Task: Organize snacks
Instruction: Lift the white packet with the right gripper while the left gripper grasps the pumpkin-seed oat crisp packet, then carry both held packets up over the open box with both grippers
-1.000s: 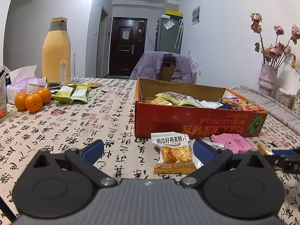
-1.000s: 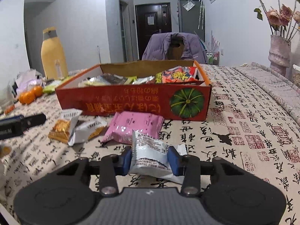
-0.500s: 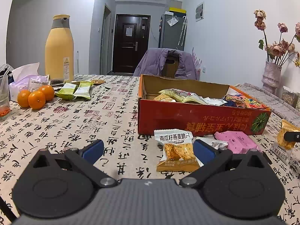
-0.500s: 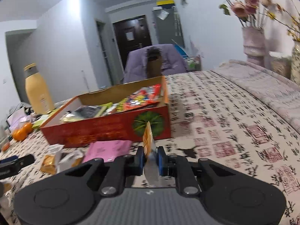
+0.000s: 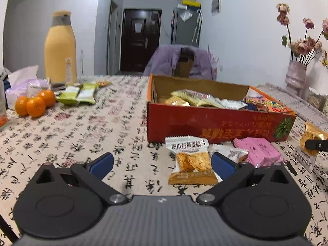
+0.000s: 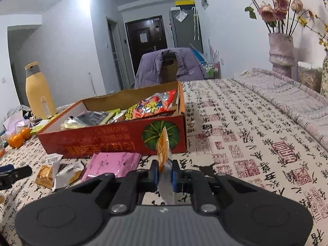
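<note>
A red cardboard box (image 5: 215, 127) (image 6: 114, 141) holds several snack packets. My right gripper (image 6: 165, 171) is shut on a silver-and-orange snack packet (image 6: 164, 151), held edge-on above the cloth in front of the box; the same packet (image 5: 310, 145) shows at the right edge of the left wrist view. My left gripper (image 5: 162, 162) stands open low over the table, with an orange cracker packet (image 5: 191, 161) lying just inside its right finger (image 5: 222, 165), untouched. A pink packet (image 5: 258, 151) (image 6: 114, 163) and a white packet (image 5: 231, 152) lie before the box.
A tall yellow bottle (image 5: 60, 49), three oranges (image 5: 34, 104), a tissue bag (image 5: 24, 82) and green packets (image 5: 80, 94) sit at the far left. A vase of dried roses (image 6: 280, 51) stands on a quilted runner at the right. A chair with a purple coat (image 5: 184, 61) is behind the table.
My right gripper shut on the silver packet, lifted it off the cloth and turned it edge-on, with the view swinging right. My left gripper kept still and open.
</note>
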Tool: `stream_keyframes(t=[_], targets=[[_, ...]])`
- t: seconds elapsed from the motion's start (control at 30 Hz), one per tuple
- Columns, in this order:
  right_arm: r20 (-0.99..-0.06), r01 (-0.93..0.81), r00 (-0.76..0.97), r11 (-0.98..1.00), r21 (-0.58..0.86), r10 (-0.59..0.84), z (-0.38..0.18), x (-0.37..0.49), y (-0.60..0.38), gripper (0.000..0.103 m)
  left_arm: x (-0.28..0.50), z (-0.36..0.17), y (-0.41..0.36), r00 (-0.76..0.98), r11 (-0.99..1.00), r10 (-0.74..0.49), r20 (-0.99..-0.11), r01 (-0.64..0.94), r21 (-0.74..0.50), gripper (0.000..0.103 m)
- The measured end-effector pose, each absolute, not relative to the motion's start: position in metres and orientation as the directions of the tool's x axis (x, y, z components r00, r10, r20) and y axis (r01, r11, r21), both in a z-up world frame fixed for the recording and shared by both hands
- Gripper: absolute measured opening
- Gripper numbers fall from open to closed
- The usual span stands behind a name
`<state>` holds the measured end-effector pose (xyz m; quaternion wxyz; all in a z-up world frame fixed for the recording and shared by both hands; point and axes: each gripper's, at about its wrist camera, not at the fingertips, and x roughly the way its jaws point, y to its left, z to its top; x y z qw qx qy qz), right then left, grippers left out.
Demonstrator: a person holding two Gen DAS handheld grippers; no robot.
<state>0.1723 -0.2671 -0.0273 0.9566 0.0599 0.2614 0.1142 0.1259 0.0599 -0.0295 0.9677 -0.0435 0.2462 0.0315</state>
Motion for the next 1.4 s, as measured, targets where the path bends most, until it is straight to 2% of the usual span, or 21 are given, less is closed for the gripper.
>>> stream_keyframes(t=[0.17, 0.33, 0.5, 0.57, 0.63, 0.7, 0.77, 0.8, 1.2, 1.4], targets=[[-0.466, -0.195, 0.847, 0.965, 0.175, 0.255, -0.023, 0.168, -0.268, 0.012, 0.143, -0.027, 0.054, 0.846, 0.991, 0.011, -0.533, -0.081, -0.109, 0.103], [-0.46, -0.208, 0.846, 0.962, 0.179, 0.269, -0.023, 0.167, -0.264, 0.012, 0.162, -0.028, 0.037, 0.814, 0.991, 0.083, -0.574, -0.129, -0.038, 0.103], [-0.454, -0.227, 0.843, 0.957, 0.182, 0.287, -0.023, 0.164, -0.262, 0.012, 0.173, -0.036, 0.032, 0.783, 0.989, 0.08, -0.617, -0.139, -0.048, 0.079], [-0.453, -0.236, 0.841, 0.954, 0.183, 0.295, -0.023, 0.163, -0.261, 0.012, 0.175, -0.038, 0.031, 0.779, 0.989, 0.072, -0.622, -0.135, -0.055, 0.079], [-0.452, -0.243, 0.839, 0.952, 0.185, 0.302, -0.024, 0.162, -0.26, 0.012, 0.177, -0.038, 0.031, 0.78, 0.99, 0.063, -0.623, -0.129, -0.061, 0.075], [-0.453, -0.249, 0.836, 0.95, 0.187, 0.309, -0.025, 0.162, -0.258, 0.012, 0.178, -0.038, 0.03, 0.776, 0.99, 0.055, -0.628, -0.123, -0.065, 0.057], [-0.454, -0.254, 0.834, 0.948, 0.191, 0.314, -0.025, 0.162, -0.258, 0.012, 0.18, -0.04, 0.03, 0.772, 0.991, 0.035, -0.634, -0.111, -0.081, 0.045], [-0.454, -0.256, 0.833, 0.947, 0.191, 0.317, -0.026, 0.161, -0.257, 0.012, 0.179, -0.039, 0.03, 0.777, 0.991, 0.038, -0.629, -0.112, -0.078, 0.043], [-0.435, -0.284, 0.833, 0.939, 0.191, 0.341, -0.021, 0.159, -0.251, 0.012, 0.154, -0.021, 0.027, 0.836, 0.995, 0.016, -0.549, -0.066, -0.072, 0.041], [-0.409, -0.306, 0.838, 0.932, 0.193, 0.36, -0.012, 0.162, -0.247, 0.012, 0.145, 0.003, 0.023, 0.876, 0.996, -0.02, -0.481, -0.025, -0.087, 0.041]])
